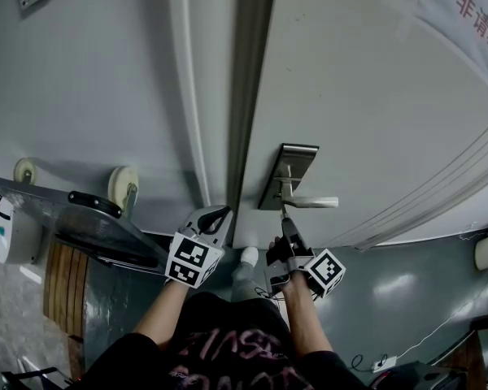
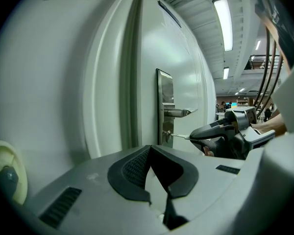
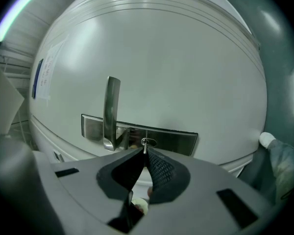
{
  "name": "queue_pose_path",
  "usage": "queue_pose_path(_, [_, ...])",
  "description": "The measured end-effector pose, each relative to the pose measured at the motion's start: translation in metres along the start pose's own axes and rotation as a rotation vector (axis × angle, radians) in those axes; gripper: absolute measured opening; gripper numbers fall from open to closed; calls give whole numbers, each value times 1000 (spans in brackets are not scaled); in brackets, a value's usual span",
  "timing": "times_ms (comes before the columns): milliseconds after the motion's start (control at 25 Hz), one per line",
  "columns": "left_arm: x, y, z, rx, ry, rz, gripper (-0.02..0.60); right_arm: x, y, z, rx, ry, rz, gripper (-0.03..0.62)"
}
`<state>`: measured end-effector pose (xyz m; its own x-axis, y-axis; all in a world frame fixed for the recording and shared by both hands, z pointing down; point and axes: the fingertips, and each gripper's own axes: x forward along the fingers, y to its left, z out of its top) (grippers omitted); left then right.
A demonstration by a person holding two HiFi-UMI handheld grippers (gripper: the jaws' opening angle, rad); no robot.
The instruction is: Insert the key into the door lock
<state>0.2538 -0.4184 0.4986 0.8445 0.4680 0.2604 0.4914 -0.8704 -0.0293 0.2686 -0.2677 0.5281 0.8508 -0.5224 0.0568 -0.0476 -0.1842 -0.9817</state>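
A steel lock plate (image 1: 289, 175) with a lever handle (image 1: 311, 202) sits on the white door (image 1: 366, 96). My right gripper (image 1: 285, 221) is shut on a small silver key (image 3: 145, 147), whose tip meets the round keyhole (image 3: 146, 142) below the handle (image 3: 110, 114). From the side, in the left gripper view, the key (image 2: 179, 136) bridges the right gripper (image 2: 208, 132) and the keyhole (image 2: 167, 135); how deep it sits I cannot tell. My left gripper (image 1: 218, 214) hangs by the door frame, its jaws (image 2: 149, 149) shut on nothing.
The door frame (image 1: 246, 96) runs between wall and door. A metal cart (image 1: 73, 218) with pale wheels (image 1: 123, 187) stands to the left. One wheel (image 2: 5, 173) shows close by the left gripper. A red-lettered notice (image 1: 464, 10) hangs on the door.
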Motion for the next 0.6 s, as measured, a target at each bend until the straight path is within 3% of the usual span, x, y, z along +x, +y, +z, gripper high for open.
queue_pose_path(600, [-3, 0, -2, -2, 5, 7, 12, 4, 1, 1, 64, -12, 24, 80])
